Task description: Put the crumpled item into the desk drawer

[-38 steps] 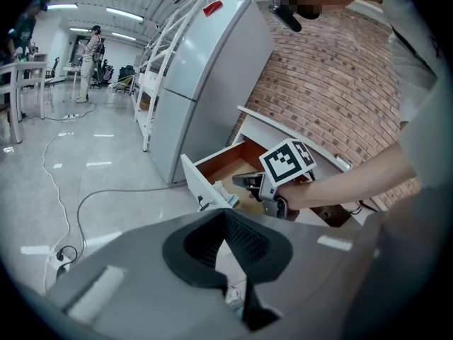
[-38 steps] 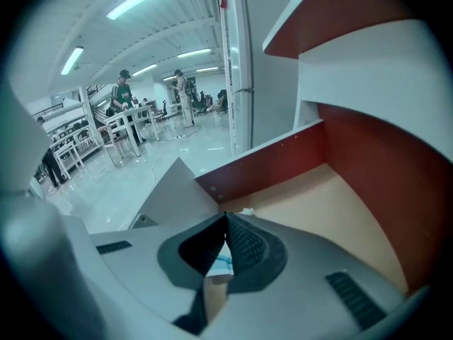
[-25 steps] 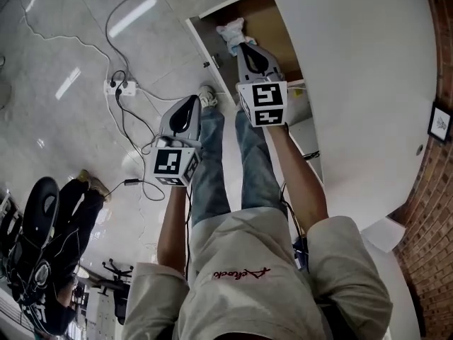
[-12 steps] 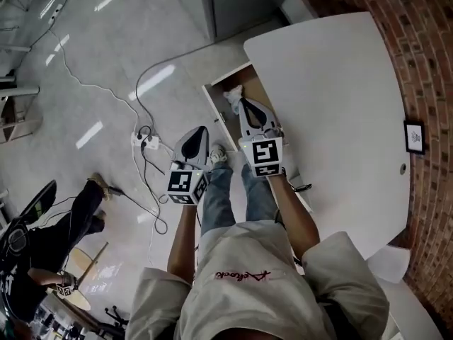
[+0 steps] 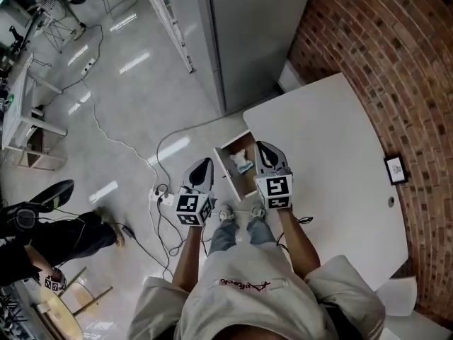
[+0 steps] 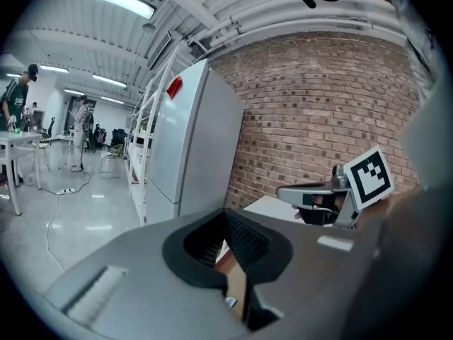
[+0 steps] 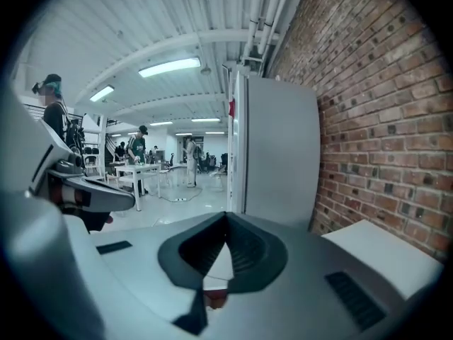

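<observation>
Both left gripper [image 5: 204, 164] and right gripper [image 5: 264, 148] are closed, crumpled item [image 5: 243, 161] inside drawer [image 5: 245, 183].

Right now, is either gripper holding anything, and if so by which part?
Nothing is held. The left gripper and the right gripper both have their jaws together on nothing. The crumpled item lies loose in the open drawer.

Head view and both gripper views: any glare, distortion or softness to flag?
Head view: lamp glare streaks the glossy floor, brick wall bows. Left gripper view: dark round vignette, foreground soft. Right gripper view: ceiling lamp blown out, mosaic patch upper left.
</observation>
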Demonstrator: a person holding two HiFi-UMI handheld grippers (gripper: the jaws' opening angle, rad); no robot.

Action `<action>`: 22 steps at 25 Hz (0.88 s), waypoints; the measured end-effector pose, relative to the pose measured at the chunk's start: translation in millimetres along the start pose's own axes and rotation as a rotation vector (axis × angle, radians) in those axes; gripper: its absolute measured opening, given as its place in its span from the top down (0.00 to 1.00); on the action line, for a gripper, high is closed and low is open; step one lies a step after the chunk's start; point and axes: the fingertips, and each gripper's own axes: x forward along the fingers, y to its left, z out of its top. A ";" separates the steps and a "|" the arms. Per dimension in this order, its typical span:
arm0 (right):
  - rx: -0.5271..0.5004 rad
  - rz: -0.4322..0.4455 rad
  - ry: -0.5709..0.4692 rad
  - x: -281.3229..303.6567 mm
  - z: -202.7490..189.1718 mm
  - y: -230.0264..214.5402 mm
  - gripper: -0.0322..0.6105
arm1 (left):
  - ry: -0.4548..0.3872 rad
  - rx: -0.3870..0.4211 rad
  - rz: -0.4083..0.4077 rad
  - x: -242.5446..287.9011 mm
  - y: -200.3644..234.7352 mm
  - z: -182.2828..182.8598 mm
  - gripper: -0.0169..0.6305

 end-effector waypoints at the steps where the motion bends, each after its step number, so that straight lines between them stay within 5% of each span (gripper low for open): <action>1: -0.008 0.000 -0.012 -1.0 8.0 -2.5 0.93 | -0.016 0.008 0.003 0.8 0.5 11.2 0.96; 15: -0.051 -0.025 -0.144 -42.6 91.5 -31.5 0.93 | -0.143 0.077 0.051 -18.7 -9.3 98.7 0.96; 22: -0.062 -0.034 -0.172 -55.4 106.0 -35.9 0.93 | -0.176 0.070 0.067 -29.9 -9.8 112.1 0.96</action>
